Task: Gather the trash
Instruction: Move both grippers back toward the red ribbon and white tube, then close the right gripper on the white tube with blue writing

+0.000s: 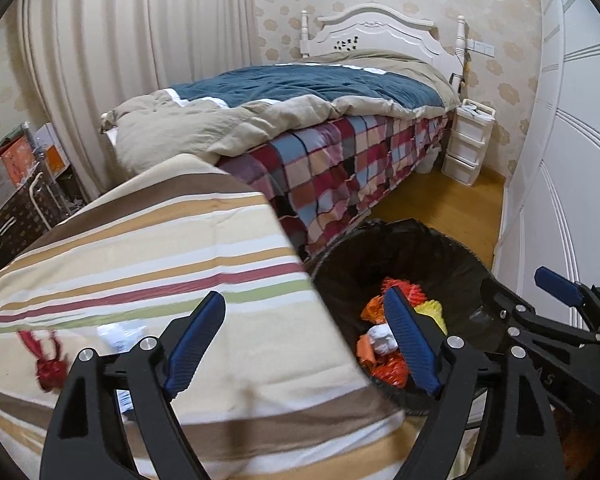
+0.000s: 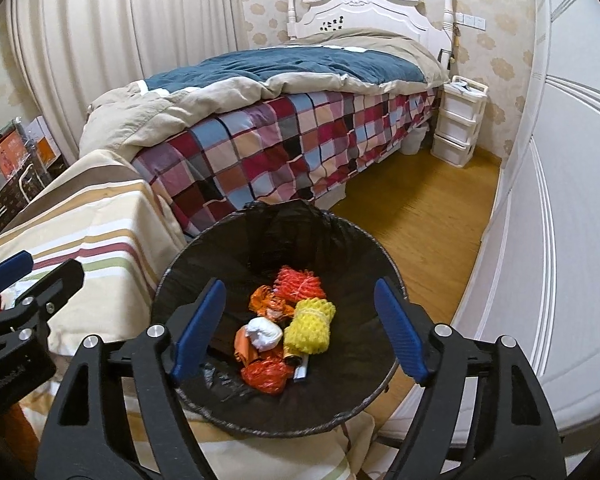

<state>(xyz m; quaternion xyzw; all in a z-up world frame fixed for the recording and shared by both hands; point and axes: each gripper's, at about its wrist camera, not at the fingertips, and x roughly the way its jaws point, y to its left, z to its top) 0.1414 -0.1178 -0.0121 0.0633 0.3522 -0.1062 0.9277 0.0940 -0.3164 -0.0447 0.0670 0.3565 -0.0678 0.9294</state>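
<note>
My right gripper (image 2: 300, 332) hangs with jaws spread over the round bin lined with a black plastic bag (image 2: 204, 264), whose mouth is unobstructed above the trash at its bottom. To its left, my left gripper (image 1: 304, 344) and the striped cloth-covered surface (image 1: 140, 240) crowd in. Behind stands the bed with a checked blanket (image 2: 280, 140); bare wooden floor (image 2: 420, 216) lies free beside the white wardrobe (image 2: 560, 260).

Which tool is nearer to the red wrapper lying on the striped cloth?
Left. The left tool hangs over the cloth's edge, with the red wrapper just beside it. The right tool hangs over the bin, farther away.
</note>
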